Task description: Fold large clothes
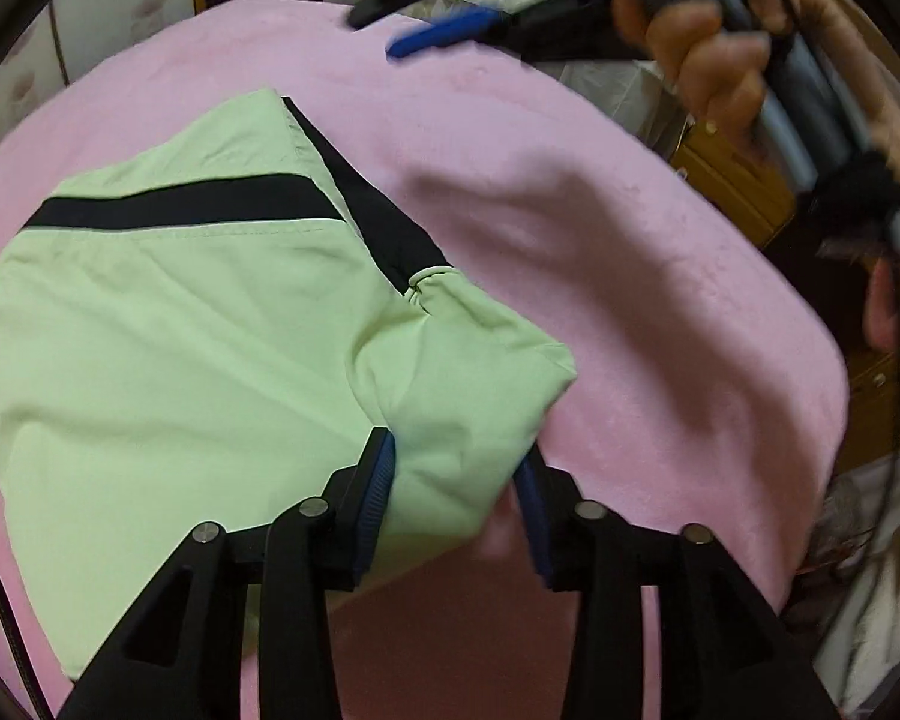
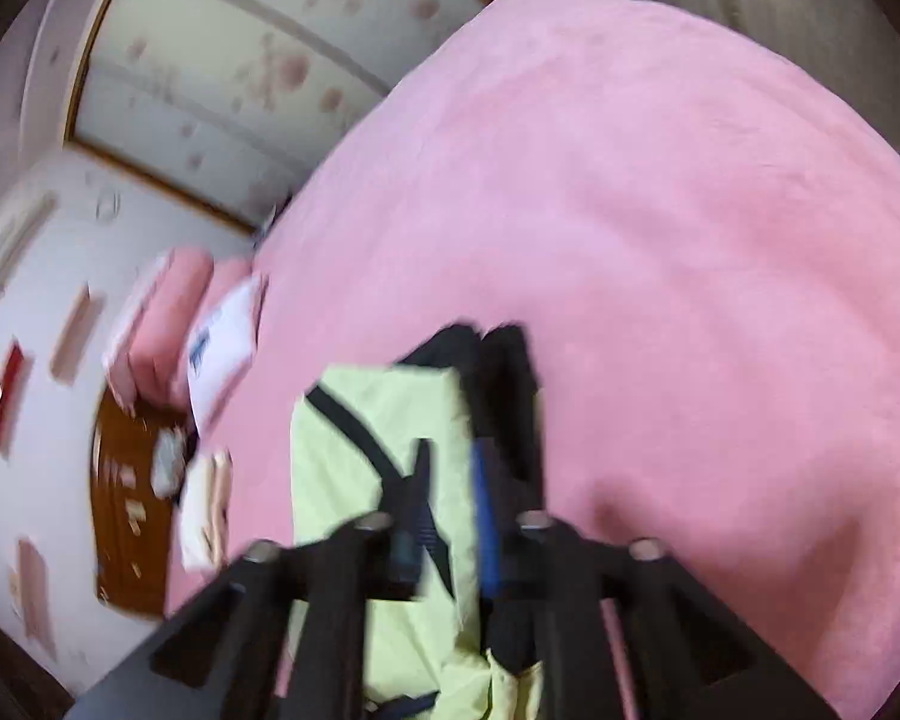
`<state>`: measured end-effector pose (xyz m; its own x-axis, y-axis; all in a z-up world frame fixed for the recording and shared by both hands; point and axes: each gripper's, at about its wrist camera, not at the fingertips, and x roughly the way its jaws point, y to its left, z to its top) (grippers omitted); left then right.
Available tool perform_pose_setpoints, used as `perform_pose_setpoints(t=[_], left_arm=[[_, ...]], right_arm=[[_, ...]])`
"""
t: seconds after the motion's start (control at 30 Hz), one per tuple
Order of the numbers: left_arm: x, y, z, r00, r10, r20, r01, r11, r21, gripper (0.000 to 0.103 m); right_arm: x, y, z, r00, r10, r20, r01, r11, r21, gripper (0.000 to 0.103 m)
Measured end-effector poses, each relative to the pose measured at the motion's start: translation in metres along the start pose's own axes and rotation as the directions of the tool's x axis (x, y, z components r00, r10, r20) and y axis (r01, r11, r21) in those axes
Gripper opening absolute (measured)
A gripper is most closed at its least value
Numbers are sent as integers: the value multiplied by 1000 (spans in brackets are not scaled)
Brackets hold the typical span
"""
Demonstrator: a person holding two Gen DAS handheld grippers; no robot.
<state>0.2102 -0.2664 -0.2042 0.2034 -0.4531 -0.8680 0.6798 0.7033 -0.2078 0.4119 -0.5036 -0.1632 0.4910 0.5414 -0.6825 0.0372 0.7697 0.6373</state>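
Light-green fabric garment w/ black stripes (image 1: 168,324) is lying folded on the pink plush bed cover (image 1: 630,276), toward its left side in the left wrist view. Left gripper (image 1: 459,504) is standing partly open over the garment's near corner; a fold of cloth is sitting between the blue pads (image 1: 378,492), which don't appear to be pressing it, probably letting go after laying the fold. Right gripper (image 2: 444,516) is raised clear, held by a hand (image 1: 726,60), jaws narrowly parted, nothing held. Room: floral-panelled wall (image 2: 240,60), brown wooden nightstand (image 2: 126,528), pink pillows (image 2: 168,324).
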Motion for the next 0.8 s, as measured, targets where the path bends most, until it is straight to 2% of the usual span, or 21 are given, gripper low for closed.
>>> perform_pose_setpoints(t=[0.03,0.07,0.13,0.2,0.27,0.3,0.4,0.43,0.47,0.53,0.63,0.7,0.73,0.8], left_arm=[[-6,3,0,999,-30,-11,30,999,-36,55],[-13,7,-1,999,-51,-13,50,996,-71,57],[-28,17,-3,998,-68,-5,66,991,-120,65],[-46,25,-8,999,-44,12,46,988,-149,73],[-59,32,-12,1000,5,23,-2,987,-163,73],[-65,37,-15,999,44,23,-39,985,-171,73],[-74,51,-20,993,119,11,-115,976,-187,73],[-77,57,-20,990,138,8,-133,972,-195,73],[-79,62,-21,988,156,7,-151,967,-205,73],[-83,70,-22,984,177,7,-171,958,-230,73],[-85,80,-25,986,169,13,-158,946,-285,73],[-83,86,-28,990,143,8,-133,937,-324,73],[-81,92,-30,990,140,2,-131,931,-341,73],[-78,97,-33,991,134,-4,-126,922,-366,73]], right_arm=[[6,8,-13,1000,-13,-17,12,1000,-23,47],[3,13,-25,999,-28,-38,26,998,-49,52],[13,20,-37,994,-48,-95,40,996,-84,52],[39,22,-46,986,-84,-147,70,993,-96,52],[53,21,-52,978,-130,-161,113,987,-110,52],[63,22,-57,970,-181,-165,162,979,-125,52],[68,29,-67,956,-254,-145,228,958,-174,52],[68,34,-69,957,-260,-126,233,953,-194,38],[69,39,-71,963,-250,-97,224,949,-221,7],[62,48,-69,972,-231,-41,215,946,-242,7],[45,55,-63,965,-260,42,262,929,-262,6],[37,39,-56,969,-243,31,245,954,-172,6],[38,29,-56,965,-260,25,261,956,-136,6],[46,13,-62,938,-346,29,347,929,-128,6]])
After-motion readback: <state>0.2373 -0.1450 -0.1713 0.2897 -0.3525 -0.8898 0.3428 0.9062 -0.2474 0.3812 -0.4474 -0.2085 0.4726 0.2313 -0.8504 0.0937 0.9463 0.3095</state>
